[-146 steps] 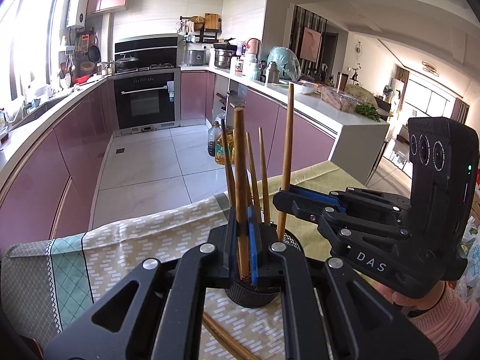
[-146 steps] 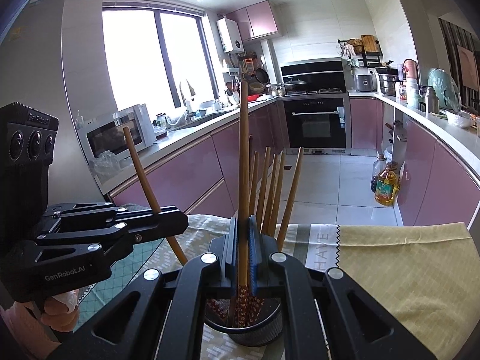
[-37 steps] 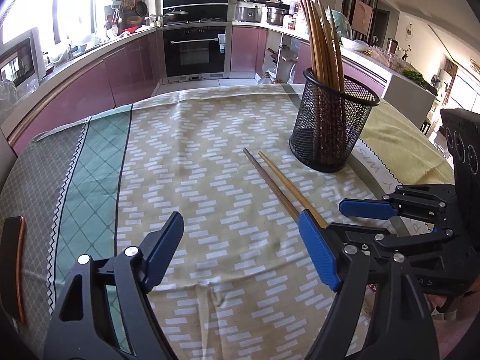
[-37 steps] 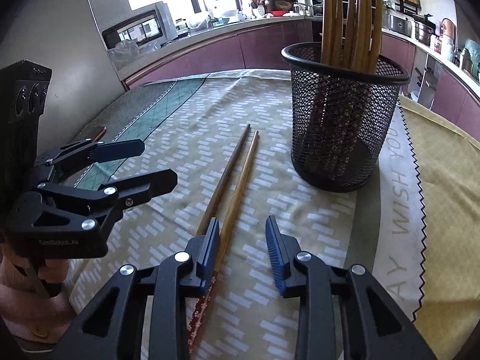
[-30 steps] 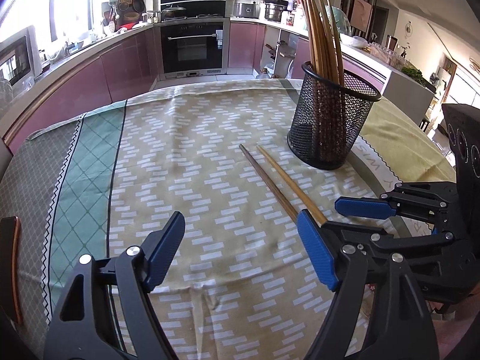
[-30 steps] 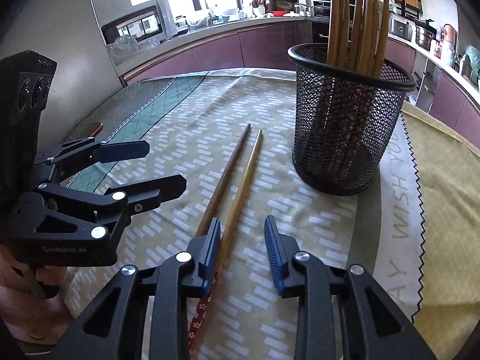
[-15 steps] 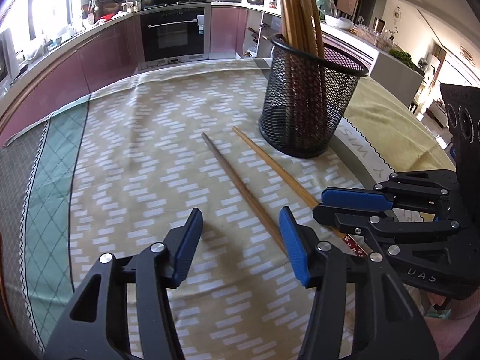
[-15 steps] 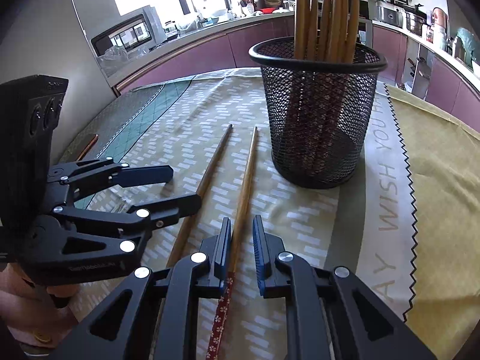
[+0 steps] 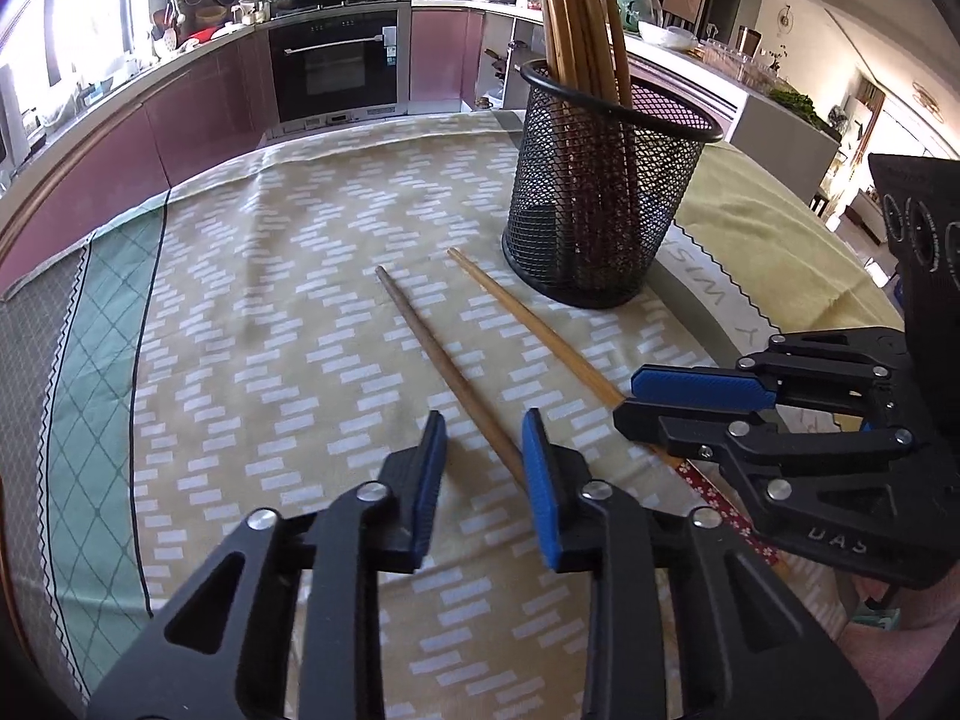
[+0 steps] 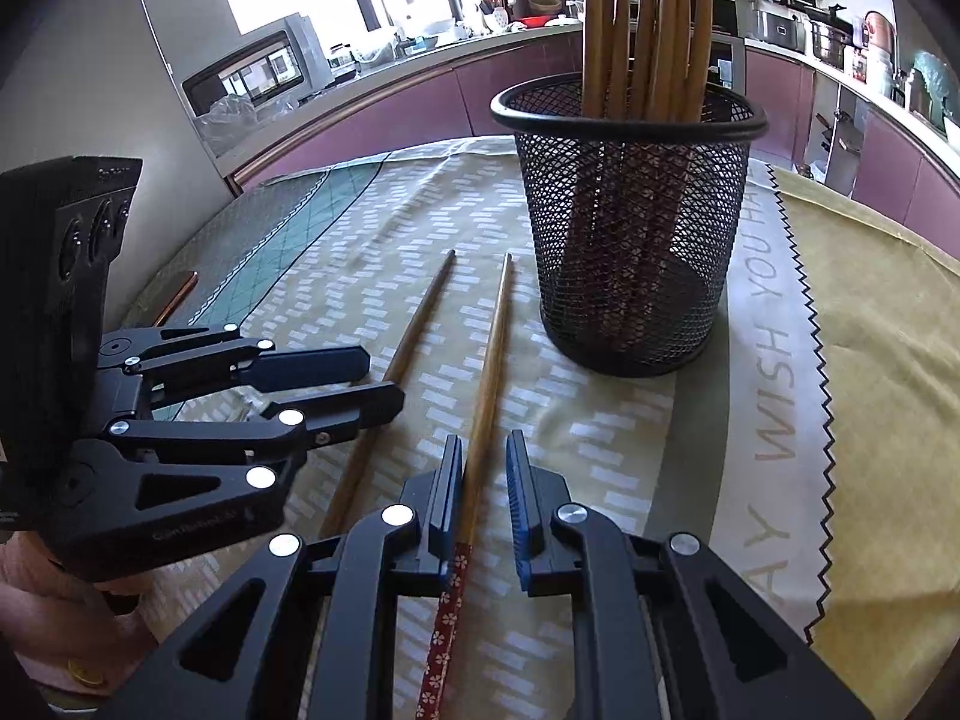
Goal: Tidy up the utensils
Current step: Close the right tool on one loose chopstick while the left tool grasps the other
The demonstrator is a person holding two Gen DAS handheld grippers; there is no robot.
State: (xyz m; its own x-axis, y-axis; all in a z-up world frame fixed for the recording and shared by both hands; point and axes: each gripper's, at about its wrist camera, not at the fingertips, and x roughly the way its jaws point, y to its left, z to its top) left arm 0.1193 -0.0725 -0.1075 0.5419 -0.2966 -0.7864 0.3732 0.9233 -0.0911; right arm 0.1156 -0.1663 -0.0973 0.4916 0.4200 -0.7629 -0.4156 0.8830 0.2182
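Two chopsticks lie side by side on the patterned tablecloth, in front of a black mesh basket (image 9: 600, 210) (image 10: 630, 240) that holds several upright chopsticks (image 9: 576, 18) (image 10: 648, 30). My left gripper (image 9: 482, 426) (image 10: 378, 381) straddles the near part of the darker chopstick (image 9: 432, 348) (image 10: 414, 330). Its jaws are closing and only the right pad is at the stick. My right gripper (image 10: 483, 441) (image 9: 630, 402) stands narrowly around the lighter chopstick (image 10: 492, 360) (image 9: 528, 318), just ahead of its red flowered end. That stick lies against the left pad, with a gap to the right pad.
The cloth-covered table (image 9: 252, 312) ends at the far side, with purple kitchen cabinets and an oven beyond. A flat dark object with a copper edge (image 10: 177, 294) lies at the left of the table. A person's hand (image 10: 60, 630) holds the left gripper.
Both grippers have come down from the basket to the two loose chopsticks. The left jaws have narrowed from wide open around the darker stick. The right jaws have narrowed around the lighter one.
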